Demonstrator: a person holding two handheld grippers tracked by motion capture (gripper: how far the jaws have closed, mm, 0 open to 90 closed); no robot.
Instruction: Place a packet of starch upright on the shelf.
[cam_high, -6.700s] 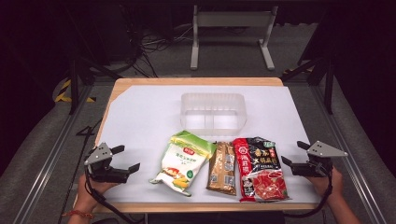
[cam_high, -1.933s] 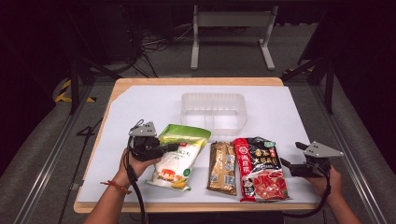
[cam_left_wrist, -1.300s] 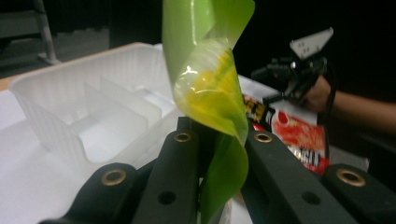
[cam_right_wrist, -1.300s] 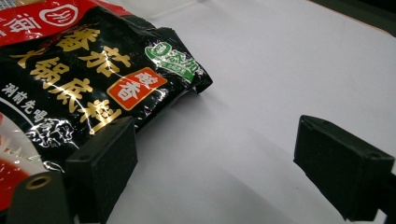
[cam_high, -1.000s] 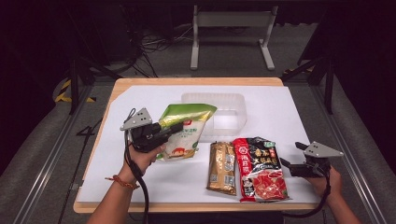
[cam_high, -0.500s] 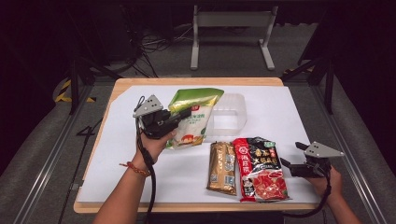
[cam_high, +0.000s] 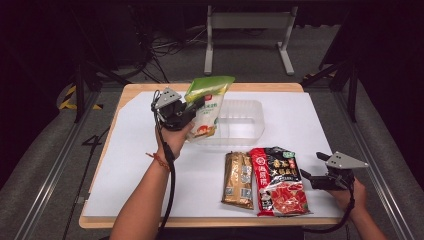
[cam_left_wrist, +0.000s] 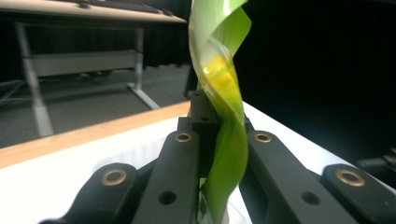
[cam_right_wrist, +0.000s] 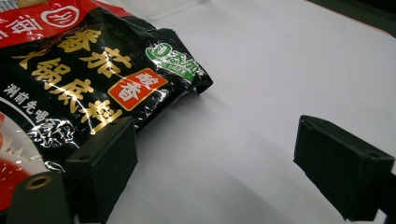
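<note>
Green plastic twists up between the left tongs (cam_left_wrist: 219, 154), whose jaws are clamped tight on the edge of the green pouch (cam_high: 206, 107). Seen from the high view, that pouch hangs lifted off the desk (cam_high: 320, 117), over the left end of the clear tray (cam_high: 245, 122). Right tongs (cam_right_wrist: 210, 158) rest wide apart (nothing between them), just beside the red-and-black packet (cam_high: 277, 180).
</note>
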